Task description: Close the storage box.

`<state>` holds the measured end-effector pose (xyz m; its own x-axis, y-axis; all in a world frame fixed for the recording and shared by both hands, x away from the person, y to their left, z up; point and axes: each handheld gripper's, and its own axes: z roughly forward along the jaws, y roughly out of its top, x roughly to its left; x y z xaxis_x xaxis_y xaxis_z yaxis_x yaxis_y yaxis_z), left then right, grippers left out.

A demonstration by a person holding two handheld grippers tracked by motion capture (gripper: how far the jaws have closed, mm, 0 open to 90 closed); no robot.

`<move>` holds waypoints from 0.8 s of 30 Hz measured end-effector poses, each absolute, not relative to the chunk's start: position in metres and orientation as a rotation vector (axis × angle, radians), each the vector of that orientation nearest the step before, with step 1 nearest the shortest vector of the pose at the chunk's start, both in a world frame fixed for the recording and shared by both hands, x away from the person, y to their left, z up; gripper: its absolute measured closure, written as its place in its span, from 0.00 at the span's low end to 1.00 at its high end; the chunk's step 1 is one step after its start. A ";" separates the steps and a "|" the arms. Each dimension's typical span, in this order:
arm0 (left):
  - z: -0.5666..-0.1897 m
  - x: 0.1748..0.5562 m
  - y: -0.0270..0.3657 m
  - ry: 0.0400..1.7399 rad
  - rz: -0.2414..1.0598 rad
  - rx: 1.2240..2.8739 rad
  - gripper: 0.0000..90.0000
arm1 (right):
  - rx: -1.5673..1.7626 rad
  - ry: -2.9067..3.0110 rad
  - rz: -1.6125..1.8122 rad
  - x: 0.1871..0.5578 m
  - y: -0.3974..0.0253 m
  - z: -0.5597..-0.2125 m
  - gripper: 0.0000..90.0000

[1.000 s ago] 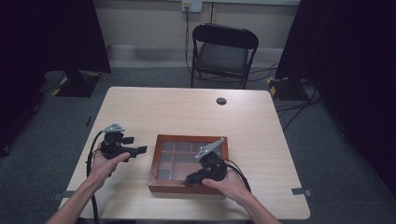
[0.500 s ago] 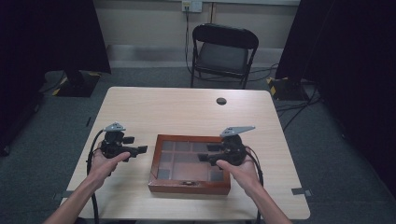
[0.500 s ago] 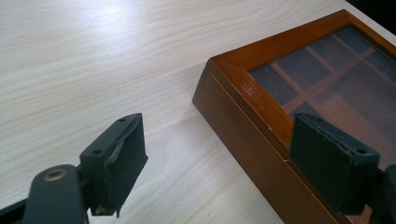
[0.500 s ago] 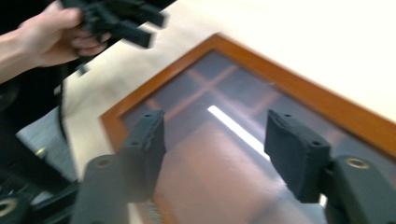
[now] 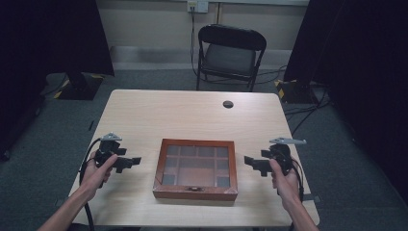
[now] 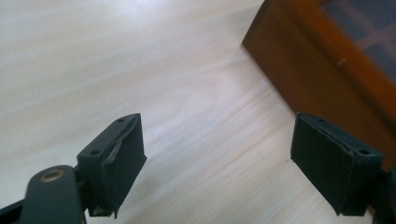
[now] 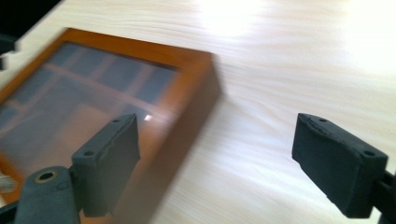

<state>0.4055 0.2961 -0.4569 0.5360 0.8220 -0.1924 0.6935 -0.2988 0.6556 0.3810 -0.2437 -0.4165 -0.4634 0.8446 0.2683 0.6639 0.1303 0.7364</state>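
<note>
right gripper (image 5: 253, 161): swung off box (image 5: 196, 168) to its 3 o'clock, jaws released | left gripper (image 5: 131, 162): unmoved at 9 o'clock, jaws released

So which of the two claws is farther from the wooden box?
The left claw: a wider strip of bare table separates it from the wooden box than separates the right claw.

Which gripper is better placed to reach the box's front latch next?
Roughly even: left gripper and right gripper flank the box, both open and apart from it. The latch sits mid-front.
</note>
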 end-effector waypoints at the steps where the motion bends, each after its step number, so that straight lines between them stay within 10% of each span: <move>1: -0.459 0.405 0.296 1.229 0.246 2.078 0.19 | 1.531 2.170 1.216 0.380 -0.251 -0.422 0.17; 24: -0.501 0.405 0.296 1.262 0.507 2.081 0.00 | 1.582 1.984 0.787 0.384 -0.262 -0.500 0.00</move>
